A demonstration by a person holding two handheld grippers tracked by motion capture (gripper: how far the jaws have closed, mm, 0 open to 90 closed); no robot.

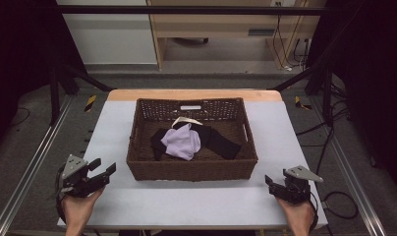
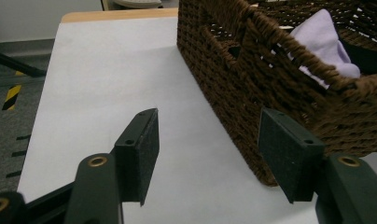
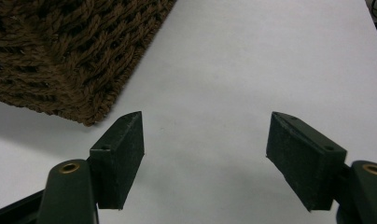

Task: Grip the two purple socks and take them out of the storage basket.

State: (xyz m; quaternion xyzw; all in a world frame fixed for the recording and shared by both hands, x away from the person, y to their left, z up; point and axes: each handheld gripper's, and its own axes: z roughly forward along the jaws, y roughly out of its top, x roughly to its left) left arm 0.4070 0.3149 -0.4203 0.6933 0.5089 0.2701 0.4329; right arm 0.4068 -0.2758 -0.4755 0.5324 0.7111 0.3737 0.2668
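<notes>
So there was one brown woven basket (image 1: 191,169) sitting on the table (image 1: 113,128), pushed toward the far edge and roughly centred between the left and right edges. Rectangular, dark wicker, open weave along the top of the walls, with a small white label on the inside of the far wall. Inside it: one lilac cloth (image 1: 181,141) bunched up in the middle, lying on top of a black cloth (image 1: 221,140) that spread out to the right, plus a pale strip (image 1: 186,120) poking out just behind the lilac one. I couldn't tell if the black stuff was one piece or more.

Two grippers, one per hand. The left gripper (image 1: 102,173) was near the table's near left corner, jaws wide apart, nothing between them, pointing at the basket's near left corner. The right gripper (image 1: 276,186) was near the near right corner, jaws also spread with nothing in them.

The high view gave the whole layout and the black cloth properly. The left gripper view got up close on the basket's left wall, with a handle slot cut in it and the lilac cloth peeking over the rim. The right gripper view caught just the basket's bottom corner and bare table beyond its jaws.
</notes>
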